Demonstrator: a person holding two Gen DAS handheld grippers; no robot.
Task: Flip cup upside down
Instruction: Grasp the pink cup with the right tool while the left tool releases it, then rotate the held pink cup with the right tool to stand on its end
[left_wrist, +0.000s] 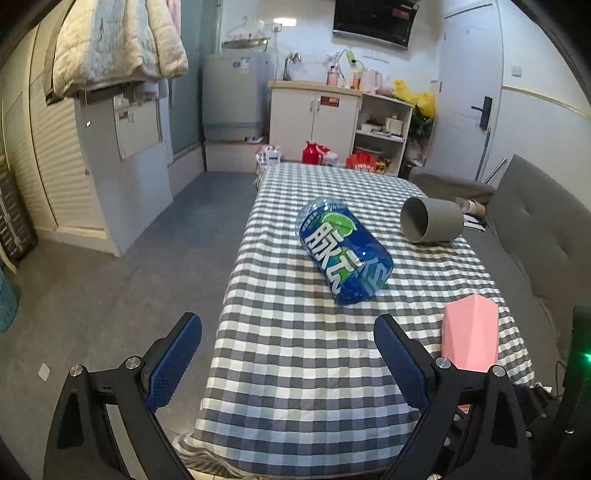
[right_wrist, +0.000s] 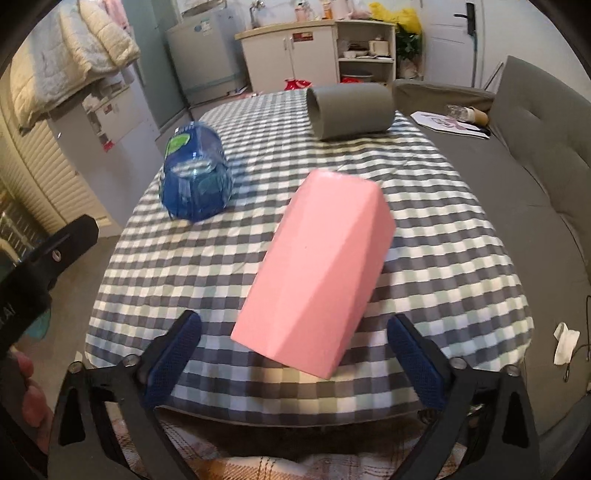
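Observation:
A pink faceted cup (right_wrist: 317, 266) stands on the checked tablecloth (right_wrist: 221, 258), closed end up and wider end down, as far as I can tell. It also shows in the left wrist view (left_wrist: 469, 332) at the table's near right. My right gripper (right_wrist: 295, 354) is open, its blue pads either side of the cup's near end without touching it. My left gripper (left_wrist: 288, 354) is open and empty over the table's near left corner. A grey cup (left_wrist: 430, 219) lies on its side at the far right, mouth to the left; it also shows in the right wrist view (right_wrist: 351, 109).
A blue plastic bottle (left_wrist: 343, 251) lies on its side mid-table, also in the right wrist view (right_wrist: 195, 177). A grey sofa (left_wrist: 546, 236) runs along the table's right. Floor (left_wrist: 129, 258) drops off on the left. Cabinets and a washer stand at the back wall.

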